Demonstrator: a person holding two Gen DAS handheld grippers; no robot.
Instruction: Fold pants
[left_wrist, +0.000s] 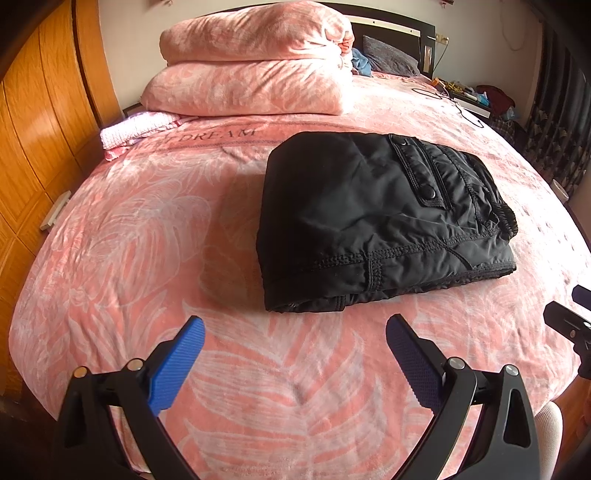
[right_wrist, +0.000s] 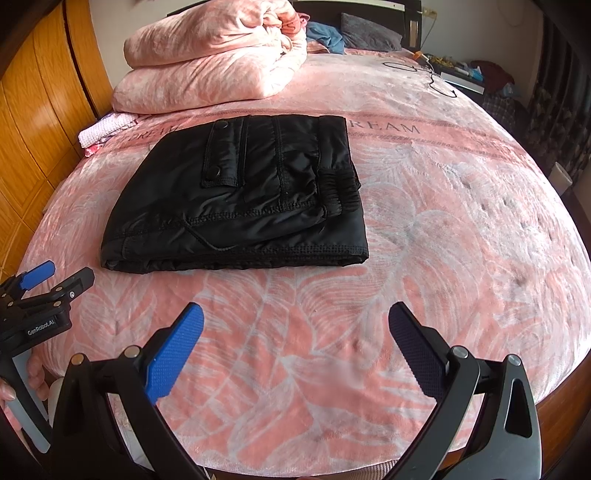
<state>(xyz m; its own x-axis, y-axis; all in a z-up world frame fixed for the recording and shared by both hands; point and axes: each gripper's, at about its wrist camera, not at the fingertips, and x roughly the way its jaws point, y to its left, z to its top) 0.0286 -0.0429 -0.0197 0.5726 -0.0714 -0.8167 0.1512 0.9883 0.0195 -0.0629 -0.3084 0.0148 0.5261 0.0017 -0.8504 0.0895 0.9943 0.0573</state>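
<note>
- We see a bed (left_wrist: 110, 258) covered by a pink blanket with a pale leaf pattern, filling most of both views; a band with the word "DREAM" runs across it.
- At the head of the bed lies a stack of folded pink bedding (left_wrist: 255, 62), with a small pink knitted cloth (left_wrist: 136, 127) just beside its near left corner.
- A wooden wardrobe (left_wrist: 40, 122) stands along the left side of the bed.
- The black pants (left_wrist: 376, 221) lie folded into a compact rectangle on the middle of the bed, flat on the blanket, a snap-button pocket flap facing up and the elastic waistband at the right edge.
- Our left gripper (left_wrist: 295, 347) hovers over the near edge of the bed, short of the pants, its jaws spread wide with nothing between them.
- Our right gripper (right_wrist: 295, 343) hangs likewise near the bed's front edge, apart from the pants, jaws spread and empty.
</note>
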